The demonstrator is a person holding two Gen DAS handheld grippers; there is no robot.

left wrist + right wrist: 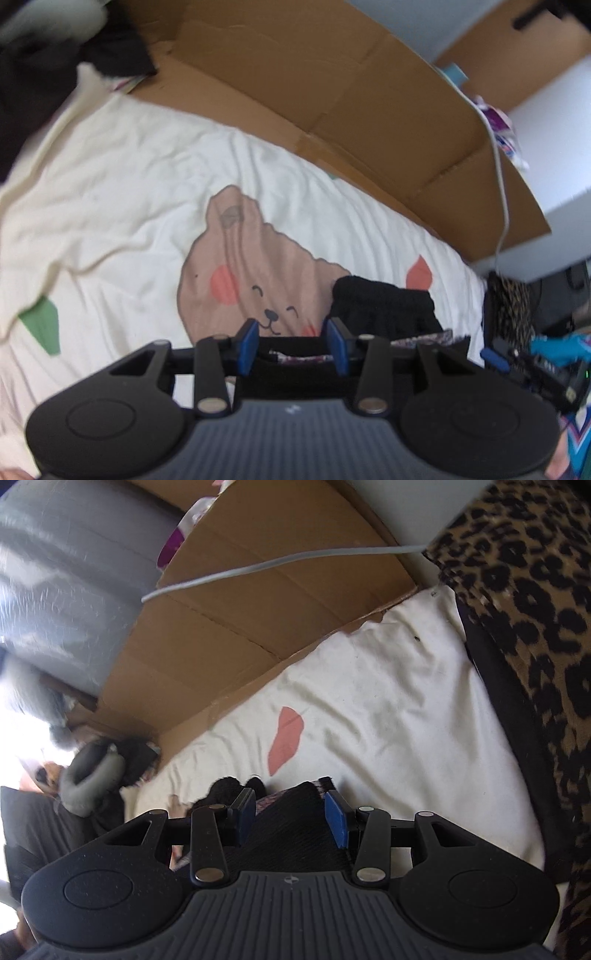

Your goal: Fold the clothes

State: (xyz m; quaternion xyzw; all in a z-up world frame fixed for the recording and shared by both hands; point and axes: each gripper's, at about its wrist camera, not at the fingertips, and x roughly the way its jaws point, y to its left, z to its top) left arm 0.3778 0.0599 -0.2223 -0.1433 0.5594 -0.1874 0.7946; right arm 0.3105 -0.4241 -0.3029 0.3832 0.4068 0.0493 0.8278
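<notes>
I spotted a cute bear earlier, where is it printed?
In the left wrist view, the bear print sits mid-sheet, just beyond the left gripper, beside the black garment.

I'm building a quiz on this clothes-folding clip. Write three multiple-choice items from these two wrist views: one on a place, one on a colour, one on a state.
1. Where does the cardboard sheet stand?
A. Along the far edge of the bed sheet
B. Under the left gripper
C. On top of the leopard-print blanket

2. What colour are the gripper pads?
A. Red
B. Blue
C. Yellow

3. What is between the right gripper fingers?
A. Nothing at all
B. A white cable
C. Black garment fabric

Answers:
1 A: the brown board rises just behind the cream sheet in both views.
2 B: both views show blue pads on the black fingers.
3 C: dark knit cloth fills the gap between the pads, while the cable hangs far behind.
</notes>
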